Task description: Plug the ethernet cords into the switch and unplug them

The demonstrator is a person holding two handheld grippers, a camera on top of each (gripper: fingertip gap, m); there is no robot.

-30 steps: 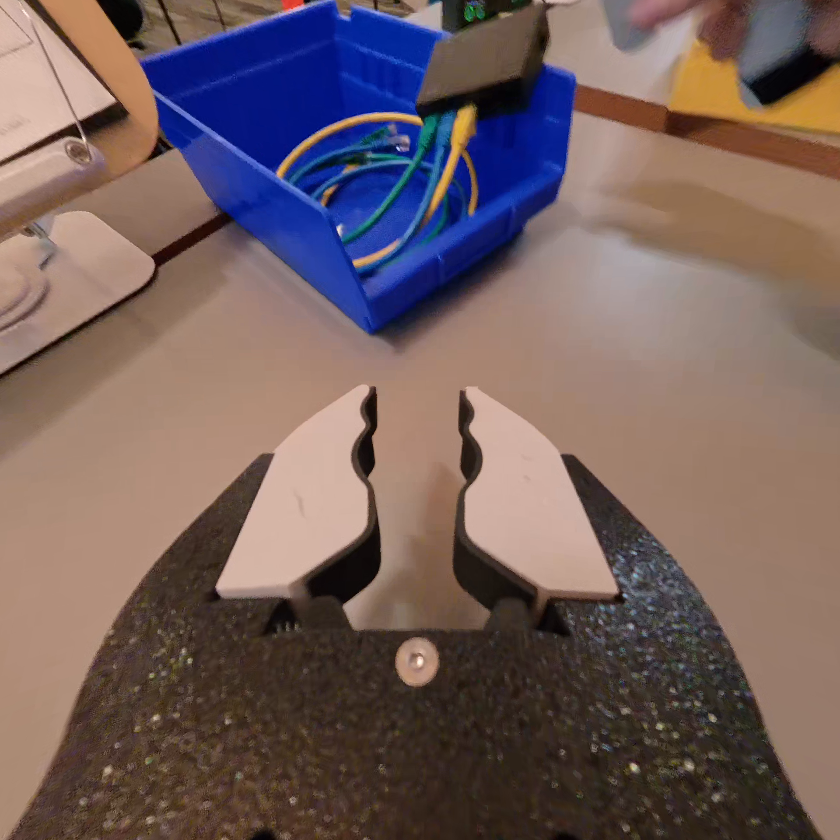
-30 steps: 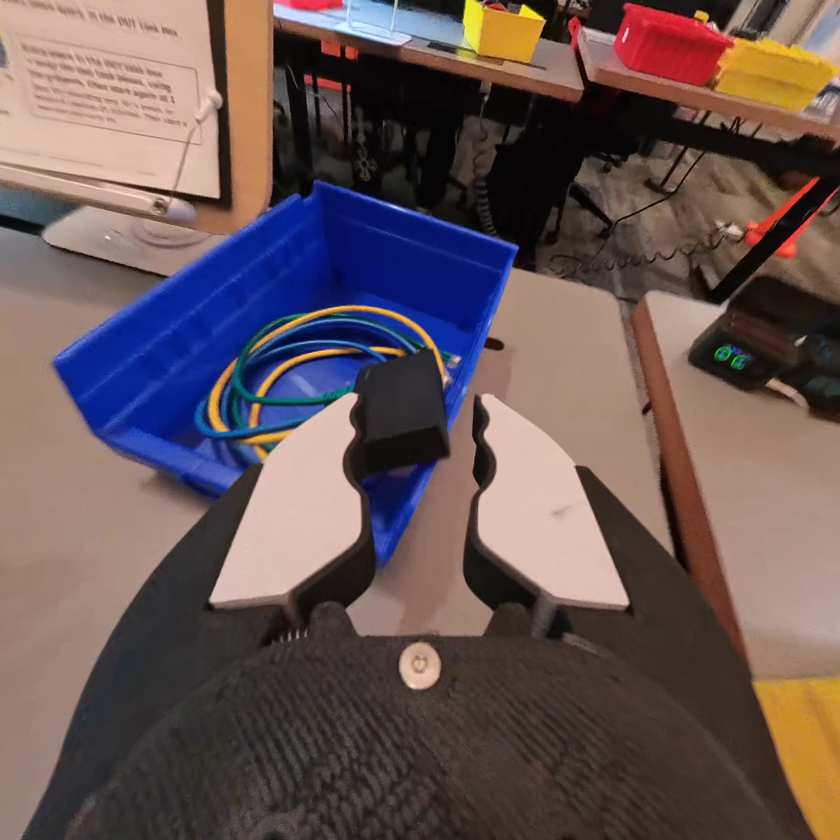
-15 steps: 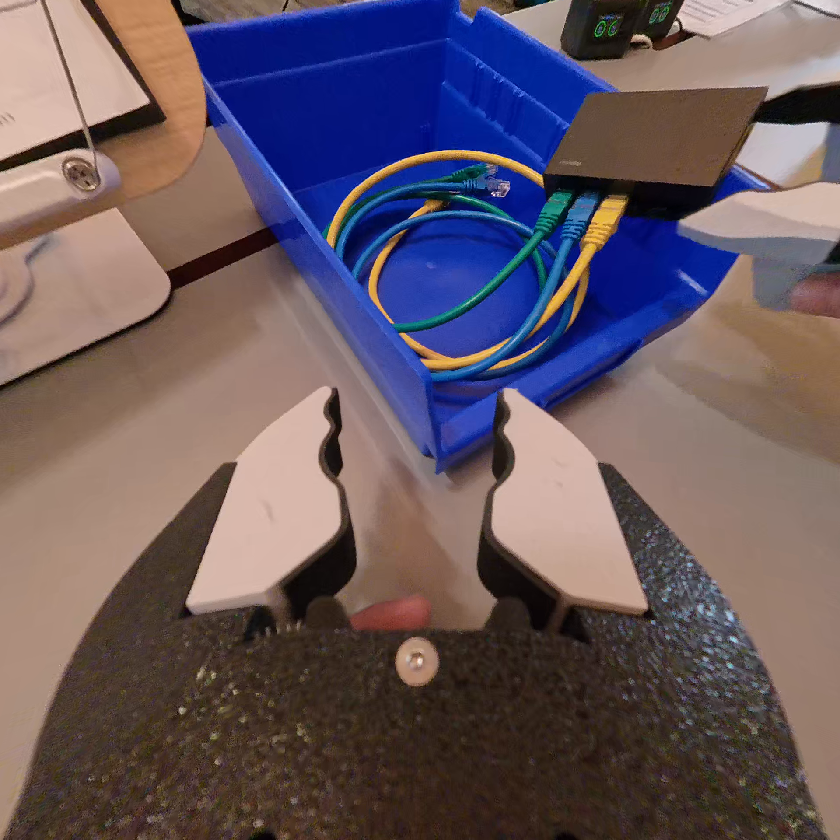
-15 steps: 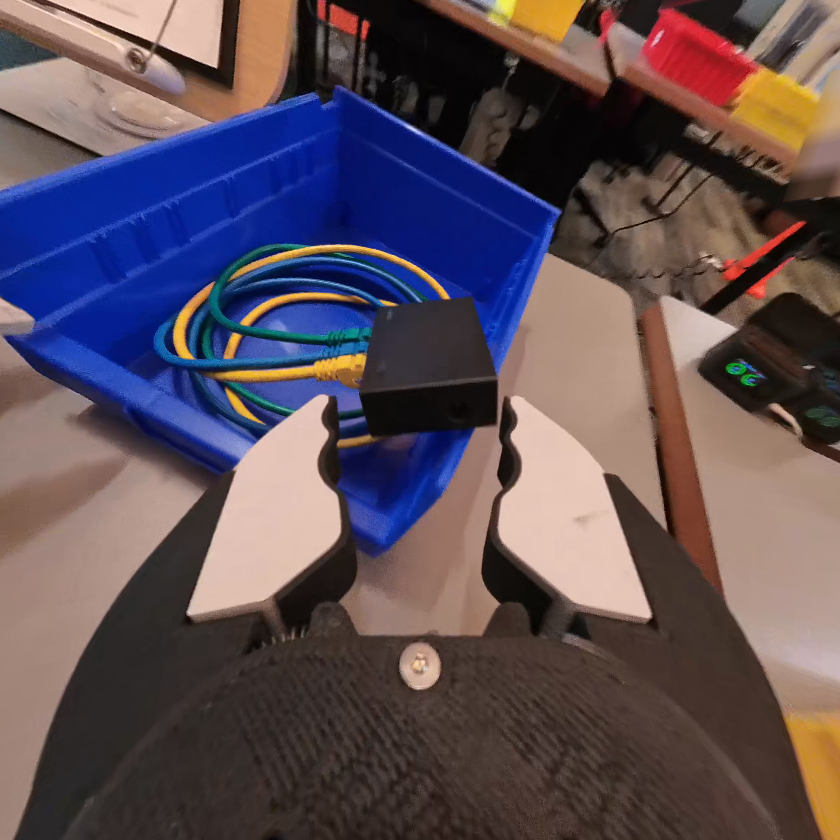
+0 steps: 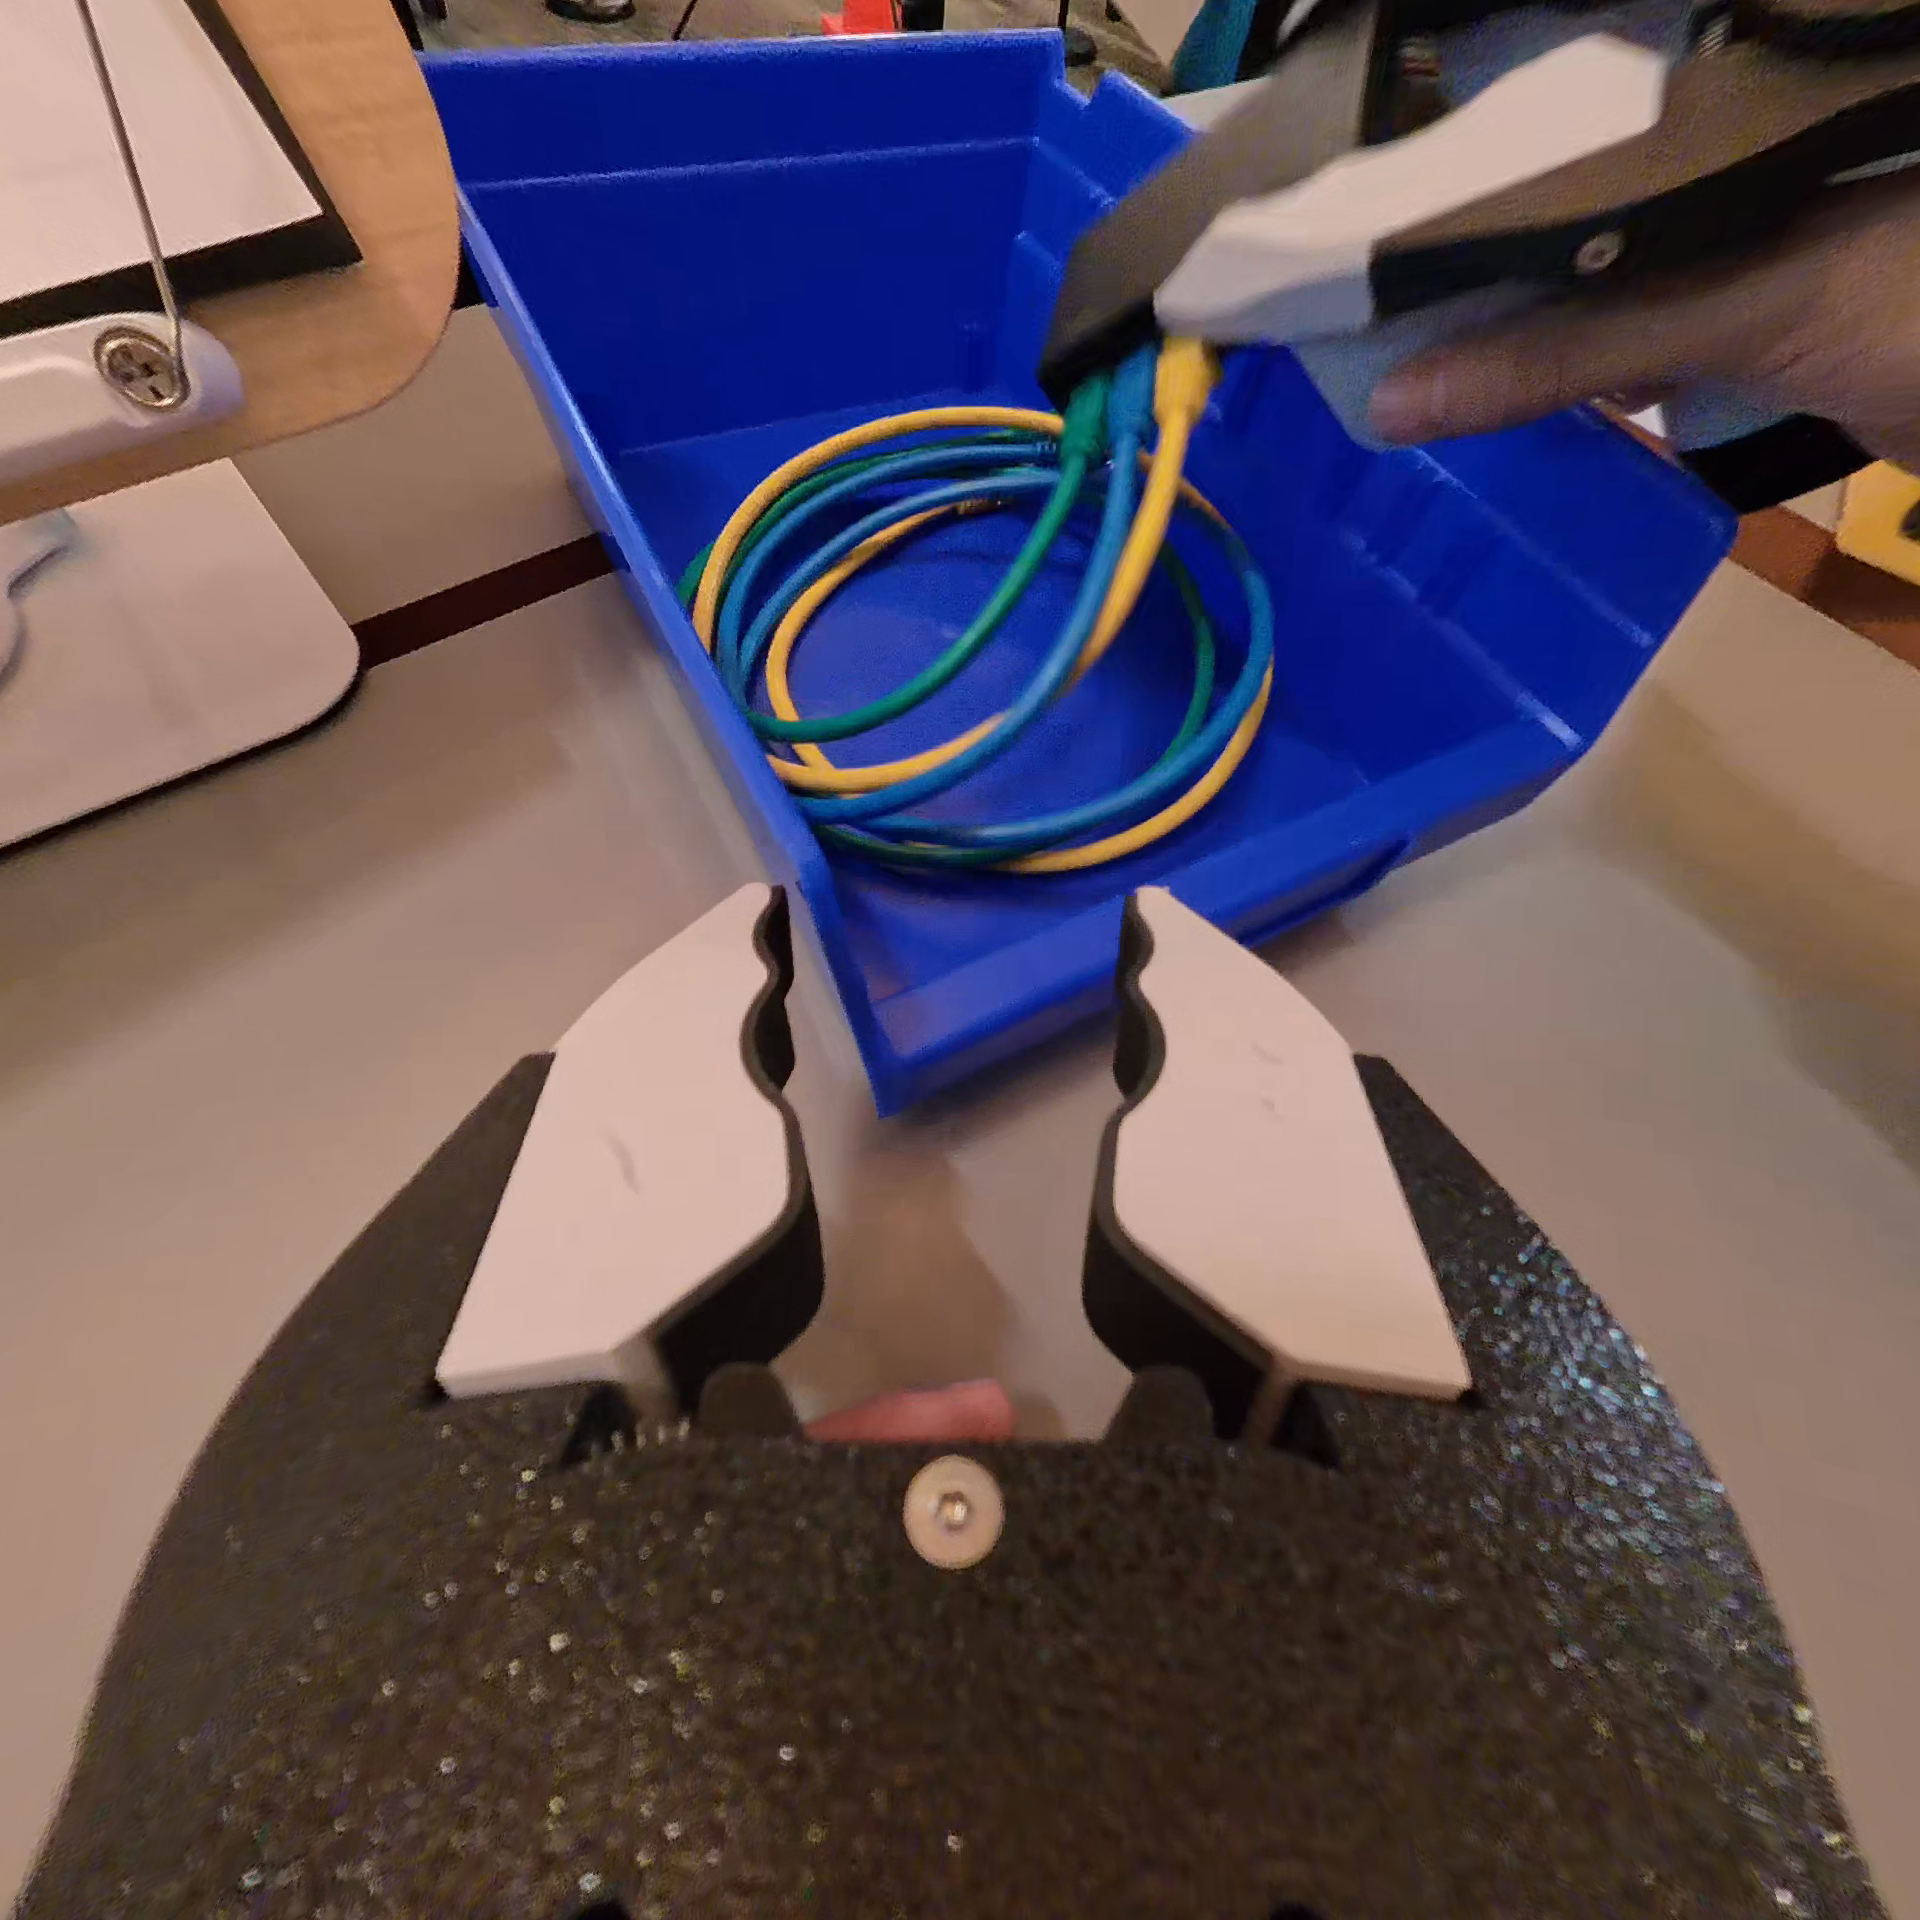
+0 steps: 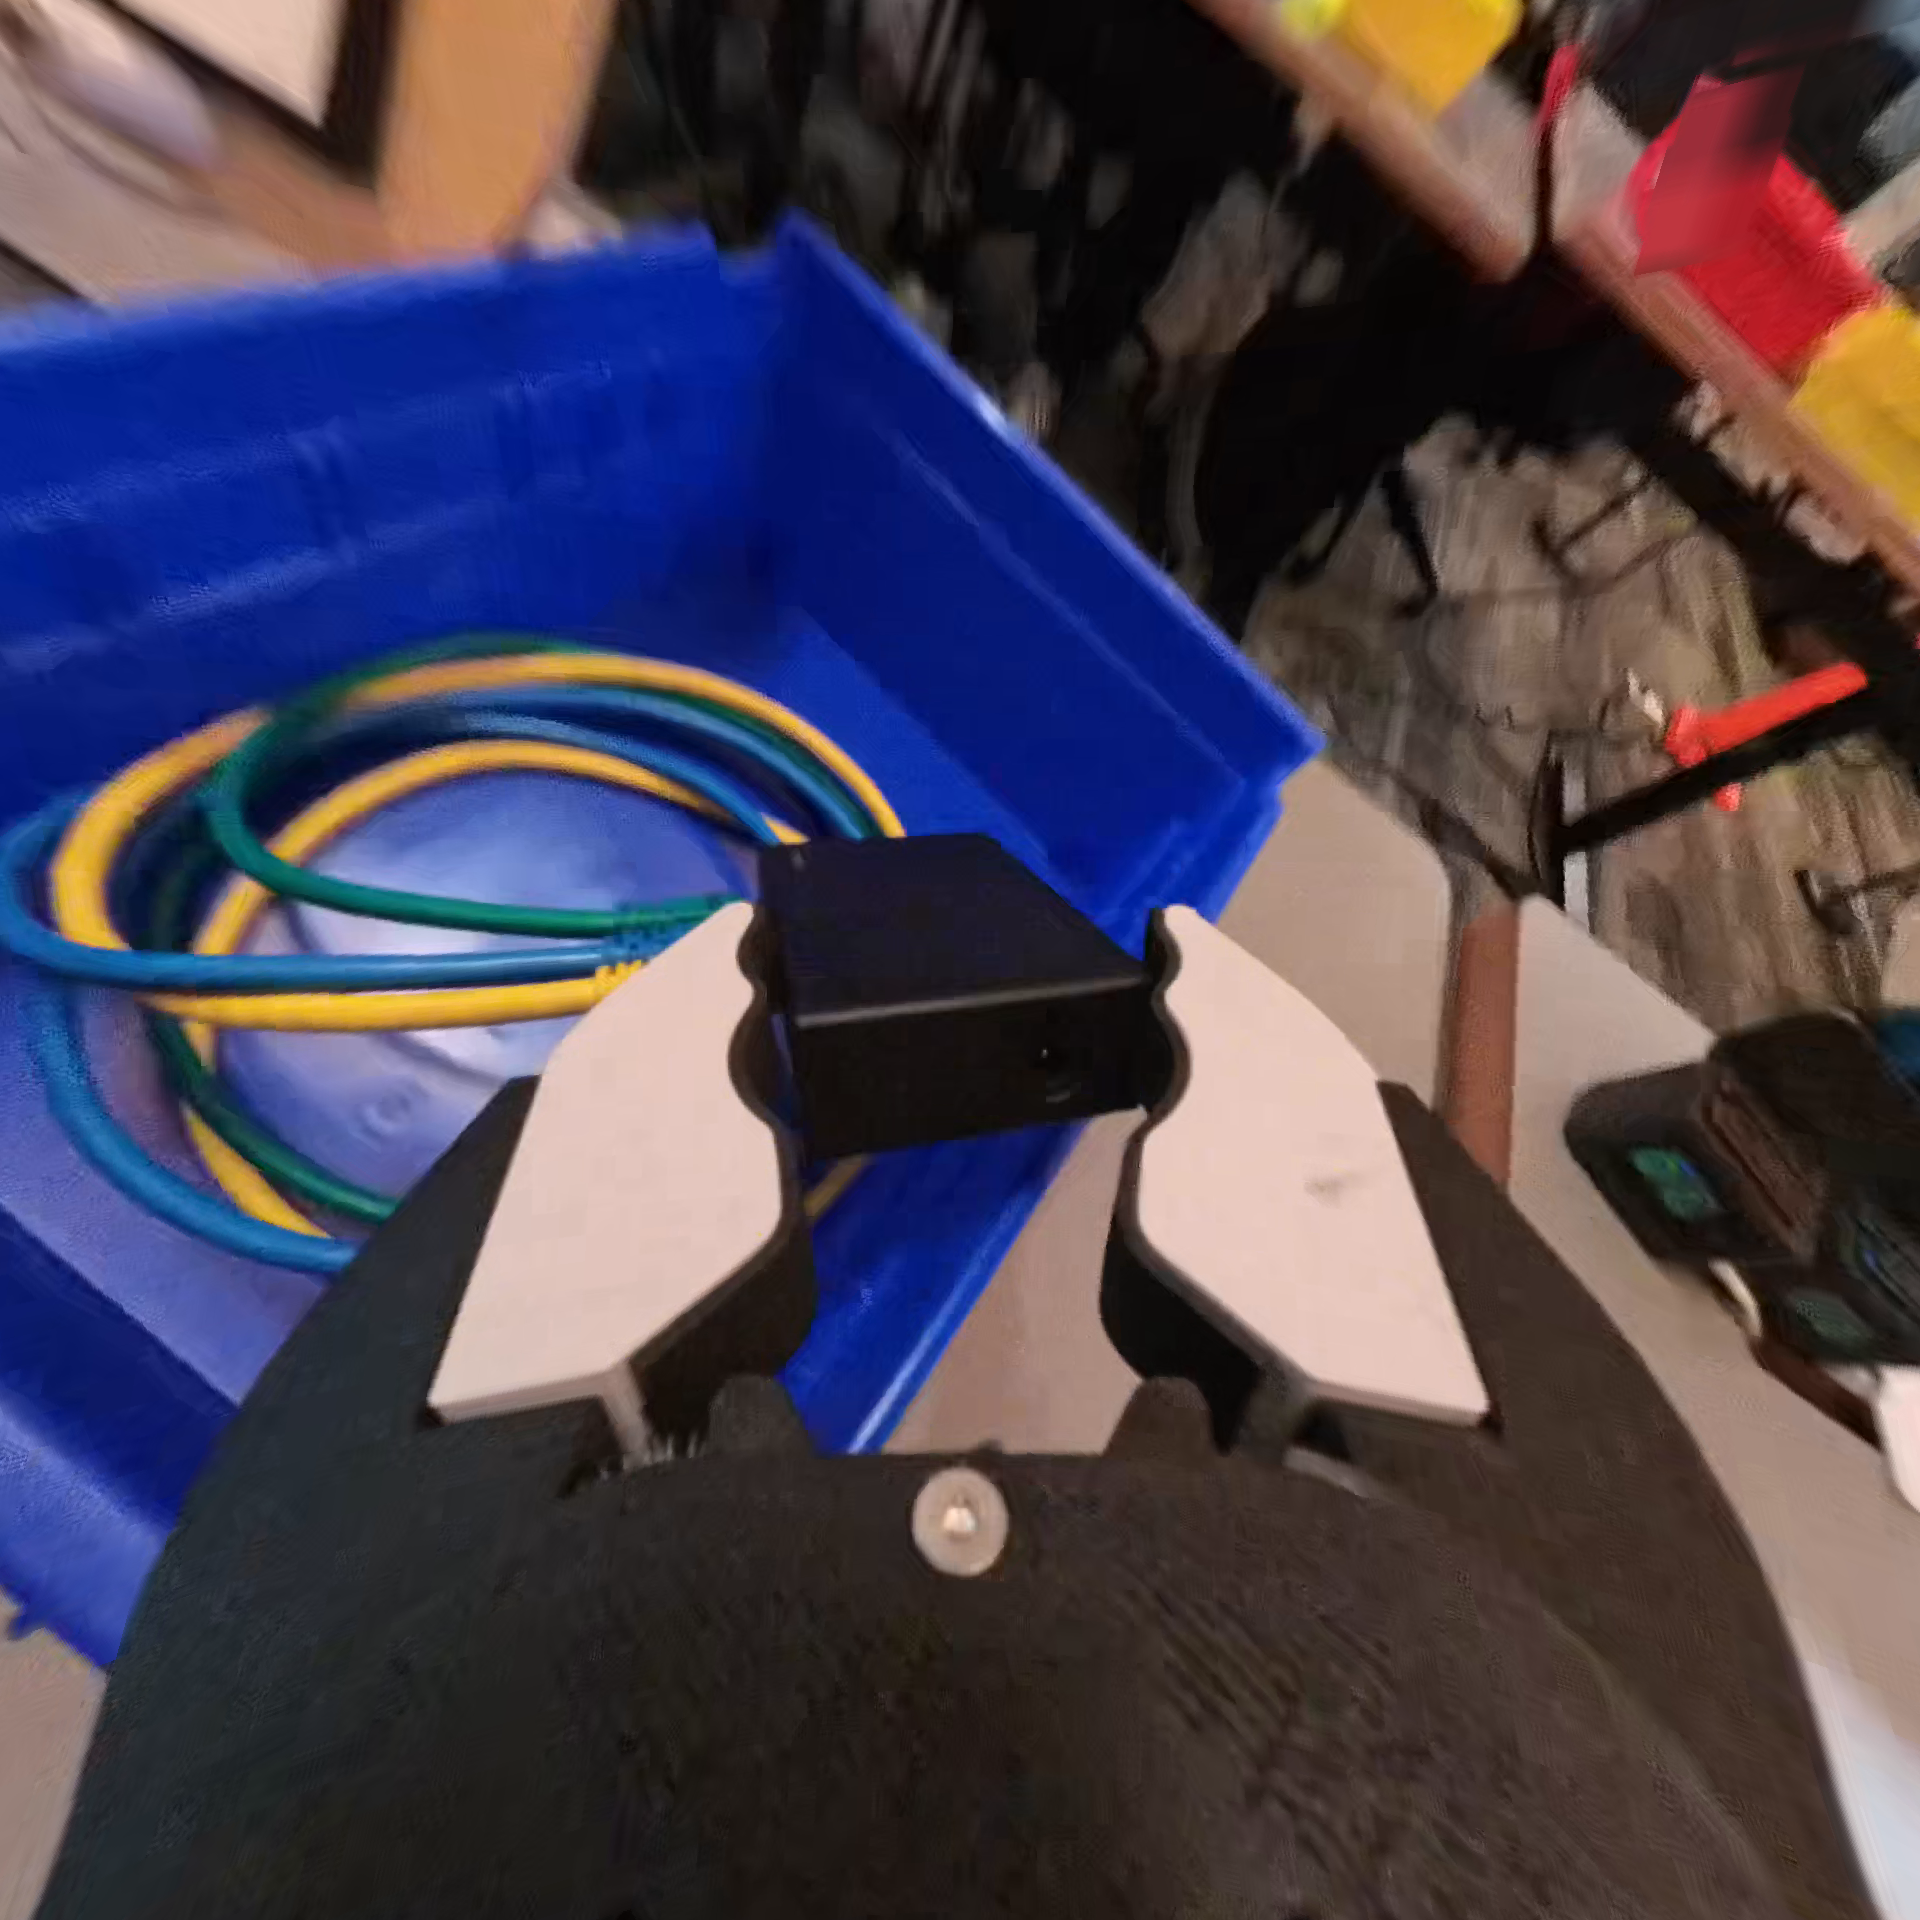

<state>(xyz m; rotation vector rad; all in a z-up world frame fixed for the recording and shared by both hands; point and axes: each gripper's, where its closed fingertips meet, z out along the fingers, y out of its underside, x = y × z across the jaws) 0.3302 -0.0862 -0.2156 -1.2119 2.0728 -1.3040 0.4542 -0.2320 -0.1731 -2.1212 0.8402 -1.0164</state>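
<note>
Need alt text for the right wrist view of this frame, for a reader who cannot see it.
The right gripper holds a small black switch above a blue bin. Green, blue and yellow ethernet cords run from the switch and coil in the bin. The background is blurred.

No writing can be read here. The framed sheet (image 5: 125, 135) at far left shows none, and the green displays (image 6: 1673, 1184) at right are blurred.
</note>
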